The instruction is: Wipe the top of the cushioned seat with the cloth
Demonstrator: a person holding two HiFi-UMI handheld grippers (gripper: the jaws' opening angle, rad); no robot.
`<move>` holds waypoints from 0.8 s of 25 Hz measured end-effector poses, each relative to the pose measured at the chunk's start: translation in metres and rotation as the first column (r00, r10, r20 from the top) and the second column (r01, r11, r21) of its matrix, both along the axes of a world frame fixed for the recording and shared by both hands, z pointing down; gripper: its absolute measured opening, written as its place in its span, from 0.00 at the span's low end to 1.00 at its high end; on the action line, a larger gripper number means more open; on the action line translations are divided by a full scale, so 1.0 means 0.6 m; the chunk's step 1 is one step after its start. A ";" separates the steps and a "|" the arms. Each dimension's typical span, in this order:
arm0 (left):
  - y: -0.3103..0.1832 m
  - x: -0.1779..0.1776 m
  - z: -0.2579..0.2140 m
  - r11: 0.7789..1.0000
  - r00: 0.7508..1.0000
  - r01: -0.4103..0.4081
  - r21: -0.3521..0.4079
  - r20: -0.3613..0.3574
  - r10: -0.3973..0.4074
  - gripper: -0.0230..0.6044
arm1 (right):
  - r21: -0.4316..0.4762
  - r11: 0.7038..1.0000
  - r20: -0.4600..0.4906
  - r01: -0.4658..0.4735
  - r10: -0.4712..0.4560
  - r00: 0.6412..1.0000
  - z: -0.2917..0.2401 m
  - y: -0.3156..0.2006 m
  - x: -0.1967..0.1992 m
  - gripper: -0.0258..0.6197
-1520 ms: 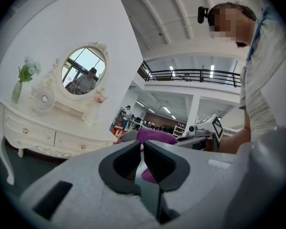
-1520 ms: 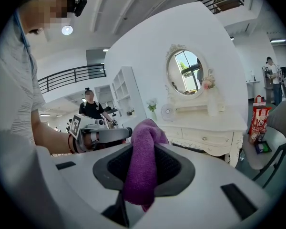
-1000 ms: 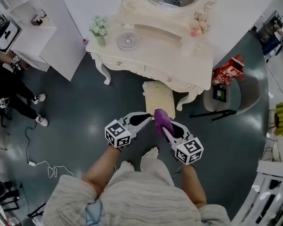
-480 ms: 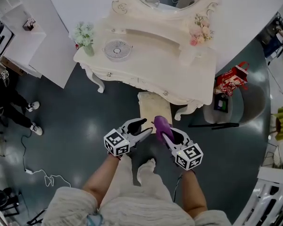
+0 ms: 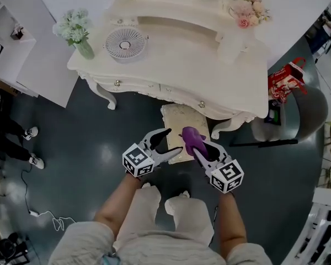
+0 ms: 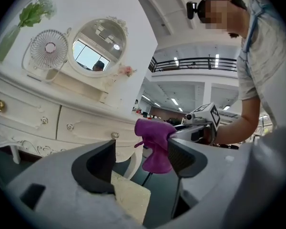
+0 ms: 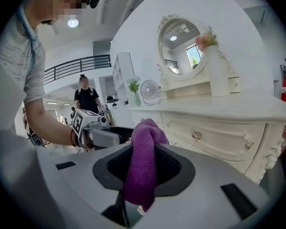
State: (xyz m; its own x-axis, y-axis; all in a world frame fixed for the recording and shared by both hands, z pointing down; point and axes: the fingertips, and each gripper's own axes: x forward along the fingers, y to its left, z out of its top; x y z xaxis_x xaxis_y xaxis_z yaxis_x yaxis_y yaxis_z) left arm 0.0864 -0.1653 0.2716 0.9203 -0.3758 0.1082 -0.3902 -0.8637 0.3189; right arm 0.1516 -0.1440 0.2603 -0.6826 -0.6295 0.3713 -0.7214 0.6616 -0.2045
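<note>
The cushioned seat point(image 5: 179, 120) is a cream stool tucked half under the dressing table, just beyond both grippers. My right gripper point(image 5: 196, 142) is shut on a purple cloth point(image 5: 192, 139), which bunches up between the pads point(image 7: 143, 166) and hangs below them. My left gripper point(image 5: 172, 141) stands open beside it with nothing between its fingers; its jaws have just been opening. In the left gripper view the cloth point(image 6: 155, 144) hangs ahead and to the right of the open jaws, and a corner of the seat point(image 6: 126, 197) lies below them.
The cream dressing table point(image 5: 171, 59) carries a small fan point(image 5: 125, 42), a vase of flowers point(image 5: 77, 29) and a mirror. A red bag point(image 5: 284, 79) and a grey chair point(image 5: 309, 112) stand at the right. A person's legs point(image 5: 11, 131) and a floor cable point(image 5: 41, 220) are at the left.
Both grippers have come down and forward towards the seat. The left jaws have gone from shut to open. The right gripper has kept its hold on the cloth.
</note>
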 end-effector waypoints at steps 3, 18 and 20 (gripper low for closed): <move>-0.020 0.006 0.062 1.000 1.000 -0.018 0.016 0.015 0.018 0.65 | 0.003 1.000 -0.004 0.003 -0.003 1.000 0.056 -0.018 0.003 0.19; -0.122 0.026 0.338 0.987 0.999 -0.021 0.158 0.042 0.015 0.88 | 0.134 0.990 -0.021 0.049 -0.047 0.999 0.308 -0.106 0.015 0.19; -0.126 0.018 0.368 0.985 1.000 0.001 0.173 0.022 -0.005 0.88 | 0.158 0.986 -0.036 0.059 -0.053 0.998 0.335 -0.110 0.012 0.19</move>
State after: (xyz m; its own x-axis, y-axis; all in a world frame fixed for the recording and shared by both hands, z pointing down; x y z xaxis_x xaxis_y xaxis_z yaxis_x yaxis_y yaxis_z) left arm 0.0974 -0.2409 0.4924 0.9171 -0.3938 0.0621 -0.3986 -0.9037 0.1561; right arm 0.1590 -0.2103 0.4616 -0.7079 -0.6432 0.2918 -0.6867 0.7234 -0.0716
